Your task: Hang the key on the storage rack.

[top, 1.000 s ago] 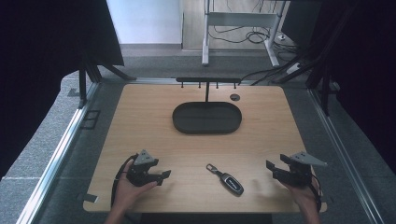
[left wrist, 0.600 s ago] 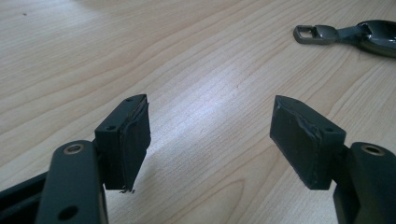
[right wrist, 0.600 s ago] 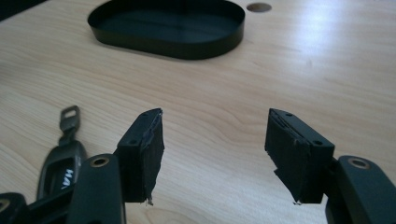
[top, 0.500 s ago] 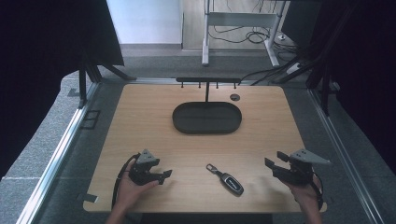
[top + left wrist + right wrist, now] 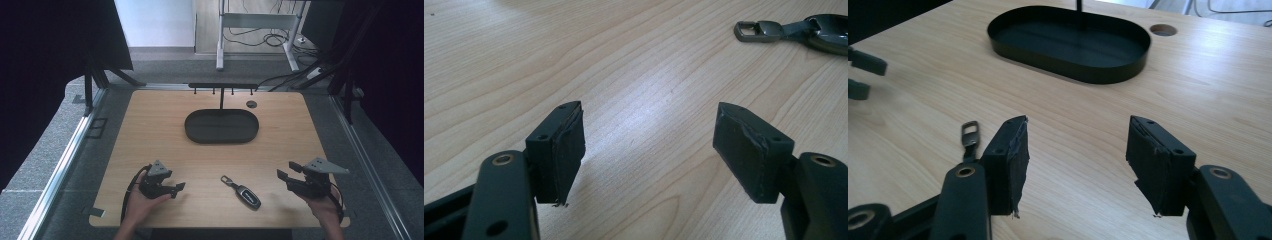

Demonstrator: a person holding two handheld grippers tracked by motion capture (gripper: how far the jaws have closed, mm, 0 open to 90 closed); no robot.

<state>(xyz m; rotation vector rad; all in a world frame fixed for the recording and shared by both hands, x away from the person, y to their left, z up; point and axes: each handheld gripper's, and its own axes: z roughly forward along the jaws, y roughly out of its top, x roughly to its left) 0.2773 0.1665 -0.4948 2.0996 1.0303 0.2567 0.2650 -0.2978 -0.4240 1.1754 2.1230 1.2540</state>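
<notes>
A dark key fob (image 5: 243, 192) with a metal clip lies flat near the table's front edge, between the two grippers. My left gripper (image 5: 177, 190) rests low at the front left, jaws open and pointing right toward the fob. In the left gripper view the left gripper (image 5: 651, 145) holds nothing, and the key fob (image 5: 806, 29) lies ahead at the upper right. My right gripper (image 5: 288, 170) sits at the front right, open and empty, aimed left and forward. In the right gripper view the right gripper (image 5: 1078, 157) stands apart from the fob's clip (image 5: 969, 134), which peeks out beside its left jaw.
A black oval tray (image 5: 195, 131) sits mid-table, empty, its rim (image 5: 1063, 62) ahead of the right gripper. Behind it stands a thin black hook rack (image 5: 222, 86), with a round cable hole (image 5: 251, 104) to its right. Bare wood lies all around.
The right gripper has drifted a little to the left, toward the key fob. The left gripper has shifted only slightly. The fob has not moved.
</notes>
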